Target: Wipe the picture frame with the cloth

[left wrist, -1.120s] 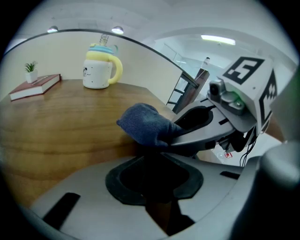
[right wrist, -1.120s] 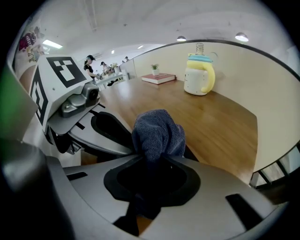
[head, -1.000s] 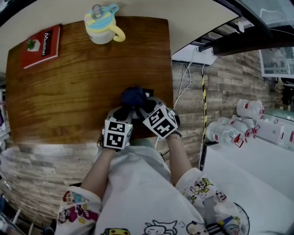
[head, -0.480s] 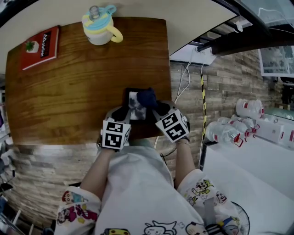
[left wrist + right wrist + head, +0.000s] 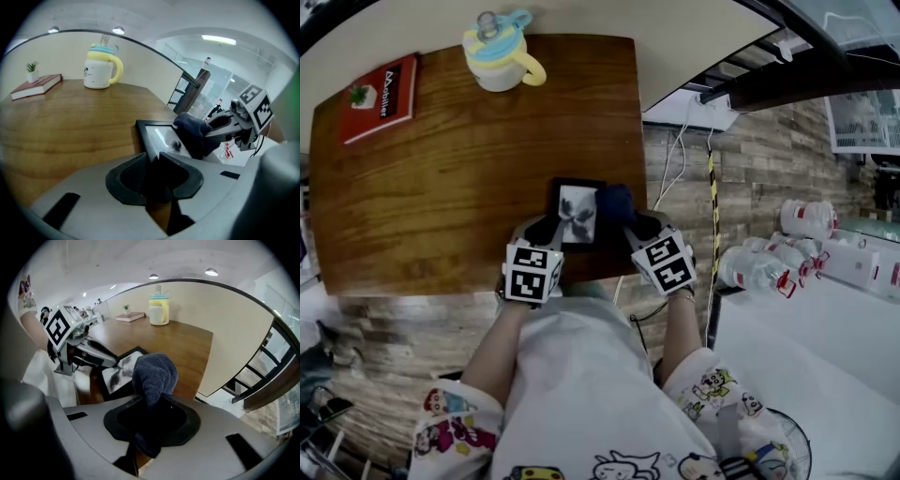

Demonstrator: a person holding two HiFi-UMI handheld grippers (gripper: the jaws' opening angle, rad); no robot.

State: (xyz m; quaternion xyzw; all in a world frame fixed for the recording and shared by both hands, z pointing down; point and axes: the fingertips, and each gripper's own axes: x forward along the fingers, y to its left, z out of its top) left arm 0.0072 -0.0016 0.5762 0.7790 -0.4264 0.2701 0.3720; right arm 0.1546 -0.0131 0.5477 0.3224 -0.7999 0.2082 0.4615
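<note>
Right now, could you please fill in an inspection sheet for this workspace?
Surface: wooden table, mostly bare.
Job's things: picture frame lies flat near the table's front edge; dark blue cloth rests on its right side.
Clutter: lidded cup with a yellow handle at the back; red book at the back left corner, a small plant on it.
Grippers: left gripper clamps the frame's near edge; right gripper is shut on the cloth.
Cables: white cables hang beside the table's right edge.
Surroundings: plastic bottles on a white surface to the right.
</note>
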